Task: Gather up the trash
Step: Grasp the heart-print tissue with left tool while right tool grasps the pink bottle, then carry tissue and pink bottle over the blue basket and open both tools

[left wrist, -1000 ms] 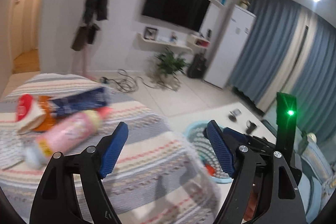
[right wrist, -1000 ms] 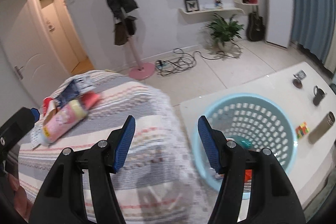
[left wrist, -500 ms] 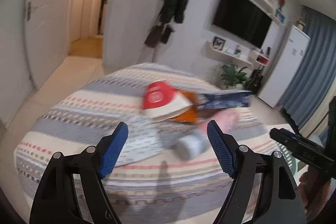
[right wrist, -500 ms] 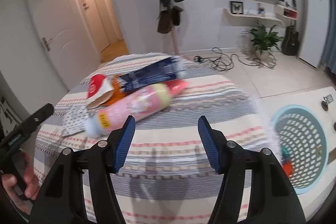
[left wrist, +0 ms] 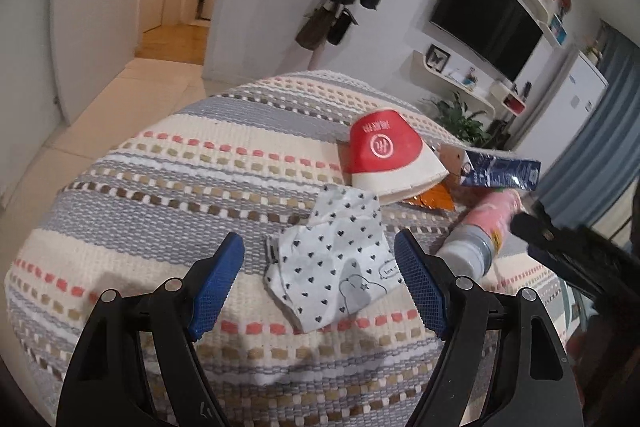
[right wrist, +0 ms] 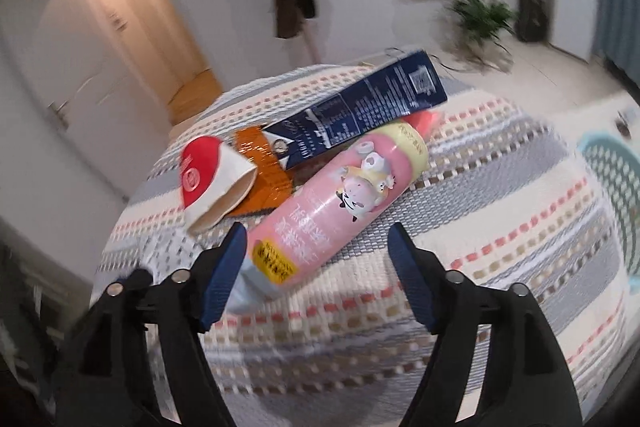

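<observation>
Bottle (right wrist: 340, 195) between right hand-held gripper (right wrist: 316, 267) jaws

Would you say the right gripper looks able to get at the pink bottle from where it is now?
Probably yes. The right gripper is open and empty, and the pink bottle lies on its side on the striped cloth straight ahead. Its near end sits between the fingertips, with nothing across it; only its far end tucks under the blue carton.

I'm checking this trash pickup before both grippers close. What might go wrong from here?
The pink bottle lies on its side, so it may roll when the open right gripper closes. The blue carton leans on it and may slide. The heart-print wrapper lies flat, so the left gripper may pinch the striped cloth.
</observation>
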